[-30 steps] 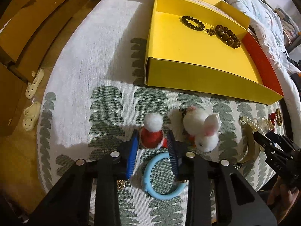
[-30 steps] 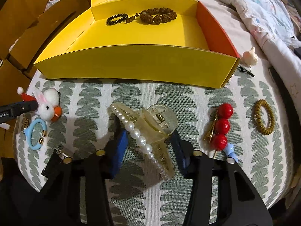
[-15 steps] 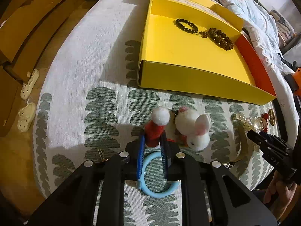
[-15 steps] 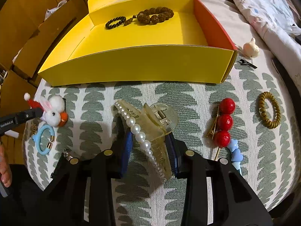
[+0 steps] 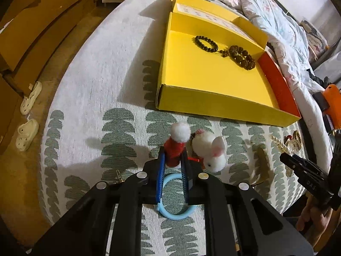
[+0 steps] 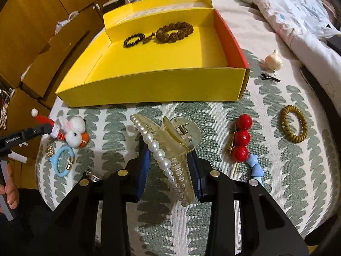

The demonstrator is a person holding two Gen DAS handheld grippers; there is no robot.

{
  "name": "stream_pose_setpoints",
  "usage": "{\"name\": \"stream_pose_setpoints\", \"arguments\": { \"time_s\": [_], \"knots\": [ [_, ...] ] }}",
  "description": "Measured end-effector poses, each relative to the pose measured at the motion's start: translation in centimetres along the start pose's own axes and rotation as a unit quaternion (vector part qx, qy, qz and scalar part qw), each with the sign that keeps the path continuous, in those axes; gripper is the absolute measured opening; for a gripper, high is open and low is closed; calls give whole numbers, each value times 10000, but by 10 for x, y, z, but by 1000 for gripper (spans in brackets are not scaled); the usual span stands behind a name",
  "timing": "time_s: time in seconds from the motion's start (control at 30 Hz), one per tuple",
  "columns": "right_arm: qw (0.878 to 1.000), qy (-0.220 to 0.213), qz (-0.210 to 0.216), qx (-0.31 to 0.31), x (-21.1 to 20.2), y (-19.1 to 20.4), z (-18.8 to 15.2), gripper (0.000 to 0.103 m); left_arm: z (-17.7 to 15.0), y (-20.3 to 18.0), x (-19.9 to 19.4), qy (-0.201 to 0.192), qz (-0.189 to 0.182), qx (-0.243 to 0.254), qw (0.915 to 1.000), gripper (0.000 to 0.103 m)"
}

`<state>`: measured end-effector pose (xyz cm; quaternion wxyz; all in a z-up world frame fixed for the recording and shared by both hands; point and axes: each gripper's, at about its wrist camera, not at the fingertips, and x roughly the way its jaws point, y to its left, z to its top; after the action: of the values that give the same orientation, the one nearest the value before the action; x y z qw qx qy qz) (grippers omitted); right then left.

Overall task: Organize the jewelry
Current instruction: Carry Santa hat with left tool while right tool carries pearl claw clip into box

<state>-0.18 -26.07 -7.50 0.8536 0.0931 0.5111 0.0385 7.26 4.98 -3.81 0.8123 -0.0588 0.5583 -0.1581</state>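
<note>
Lifting stage, by the look of it, with both picks made and the carry to the box (image 6: 153,85) next. Box: upper centre of the right view, holding two bead bracelets (image 6: 158,34) at its far wall. Claw clip (image 6: 170,149), pearl-trimmed, lower centre, pinched between the right gripper (image 6: 169,170) pads. Santa hat (image 5: 175,147), lower centre of the left view, squeezed in the narrow left gripper (image 5: 172,170), bunny (image 5: 210,149) just beside. Blue ring (image 5: 177,196) below the pads, not gripped. Next: raising clear, crossing the near wall, releasing inside on bare floor.
</note>
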Motion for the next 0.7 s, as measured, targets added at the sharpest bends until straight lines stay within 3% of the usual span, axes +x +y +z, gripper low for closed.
{"name": "stream_pose_setpoints", "arguments": {
  "time_s": [0.37, 0.7],
  "knots": [
    [9986, -425, 306, -115, -40, 12, 12, 36, 12, -7, -34, -461, -86, -21, 9989, 14],
    [9974, -552, 300, -353, -53, 31, 88, 36, 66, -48, -38, -616, -47, 299, 9976, 14]
  ]
}}
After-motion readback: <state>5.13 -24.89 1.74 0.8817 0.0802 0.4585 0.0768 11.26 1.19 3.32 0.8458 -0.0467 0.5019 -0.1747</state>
